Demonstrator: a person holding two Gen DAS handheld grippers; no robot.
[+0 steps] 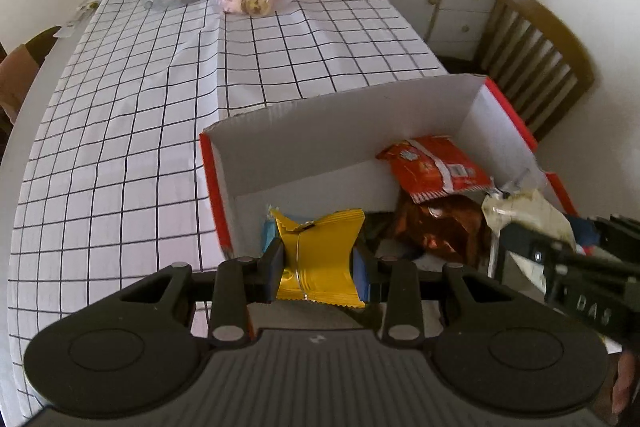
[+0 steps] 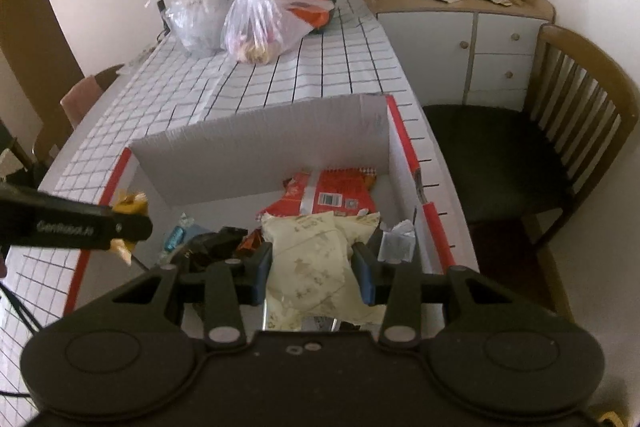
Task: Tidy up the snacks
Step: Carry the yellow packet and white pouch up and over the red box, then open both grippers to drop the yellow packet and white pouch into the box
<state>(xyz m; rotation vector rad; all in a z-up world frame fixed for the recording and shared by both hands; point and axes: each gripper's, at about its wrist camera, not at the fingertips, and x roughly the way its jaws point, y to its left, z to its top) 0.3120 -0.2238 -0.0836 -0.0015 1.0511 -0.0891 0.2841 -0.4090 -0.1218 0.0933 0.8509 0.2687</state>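
Left tool (image 1: 318, 269) clamped on a yellow foil packet (image 1: 318, 259), right tool (image 2: 312, 267) clamped on a cream snack bag (image 2: 320, 259); both are over the near end of the red-and-white cardboard box (image 1: 348, 115).

Risks as I see them: my two tools are close together over the same corner of the box, so they could knock each other on release. The yellow foil packet is pinched hard at its waist and is slick, so it could slip or its contents get crushed. The cream snack bag hangs loose and could catch the box wall and spill onto the checked worktop (image 1: 120, 131). The red snack bag (image 1: 434, 167) and brown foil wrapper (image 1: 440, 227) already in the box leave an uneven pile. Readable writing: "GenRobot.AI" on the left tool's finger in the right wrist view, "DAS" on the right tool's in the left wrist view. Pack print is too blurred to read.
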